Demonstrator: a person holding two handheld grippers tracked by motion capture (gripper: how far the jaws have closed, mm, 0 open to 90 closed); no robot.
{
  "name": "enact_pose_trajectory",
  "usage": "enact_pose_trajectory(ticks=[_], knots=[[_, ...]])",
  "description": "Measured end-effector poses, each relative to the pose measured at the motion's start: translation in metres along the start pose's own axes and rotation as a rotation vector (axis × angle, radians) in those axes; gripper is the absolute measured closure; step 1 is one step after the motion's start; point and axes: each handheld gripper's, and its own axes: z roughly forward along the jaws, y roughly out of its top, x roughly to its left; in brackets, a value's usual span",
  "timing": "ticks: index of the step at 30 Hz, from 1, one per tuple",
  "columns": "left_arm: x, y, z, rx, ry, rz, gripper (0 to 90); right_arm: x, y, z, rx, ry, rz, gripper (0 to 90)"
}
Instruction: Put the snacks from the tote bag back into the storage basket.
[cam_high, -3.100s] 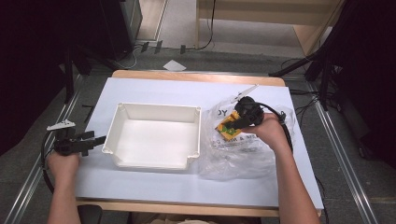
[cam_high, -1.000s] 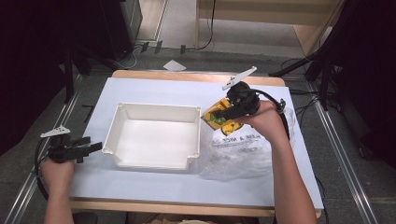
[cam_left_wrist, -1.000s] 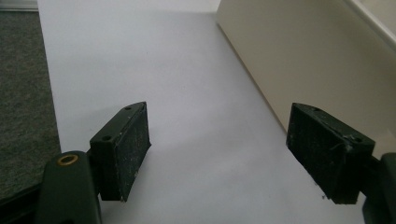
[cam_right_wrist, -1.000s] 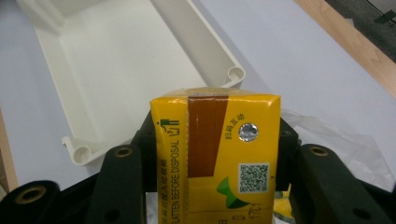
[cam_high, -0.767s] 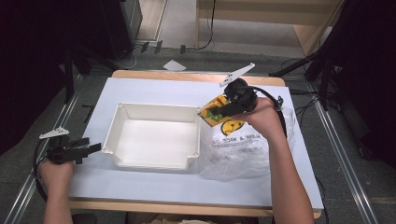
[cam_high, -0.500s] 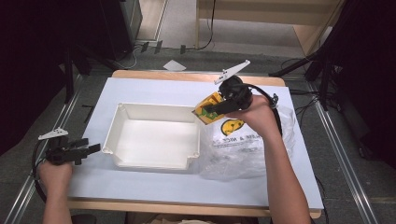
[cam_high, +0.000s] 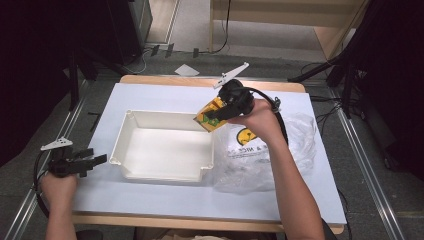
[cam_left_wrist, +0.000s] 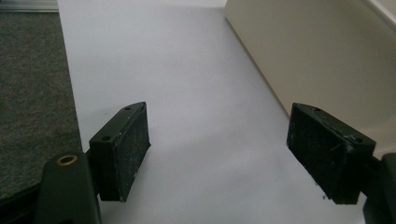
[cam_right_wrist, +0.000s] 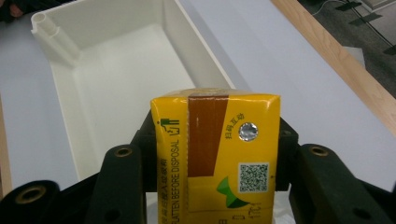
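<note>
Your right gripper (cam_high: 216, 113) clamps the yellow carton (cam_right_wrist: 217, 154) — out of the bag (cam_high: 270, 155), held over the bin's (cam_high: 165, 172) right rim. Lowering and release remain. Your left gripper (cam_high: 95, 160) rests open at the table's (cam_high: 150, 200) left edge — empty.

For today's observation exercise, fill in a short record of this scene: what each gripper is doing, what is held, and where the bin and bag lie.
right gripper: shut on the yellow drink carton, held over the bin's right rim
left gripper: open, nothing between its jaws, at the table's left edge
white bin: empty, mid-table
plastic bag: crumpled, lying right of the bin
table: white top
</note>
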Motion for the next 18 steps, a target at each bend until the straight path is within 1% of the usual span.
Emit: enact_pose_trajectory(ticks=[7,12,18], knots=[[0.0,0.0,0.0,0.0,0.003,0.0,22.3,0.002,0.003,0.021,0.032,0.006,-0.01,54.4],[-0.001,0.0,0.0,0.0,0.001,0.002,22.4,0.007,0.004,0.035,0.04,-0.003,-0.021,54.4],[0.0,0.0,-0.001,-0.005,0.003,-0.001,22.4,0.012,0.004,0.054,0.078,-0.002,-0.034,54.4]])
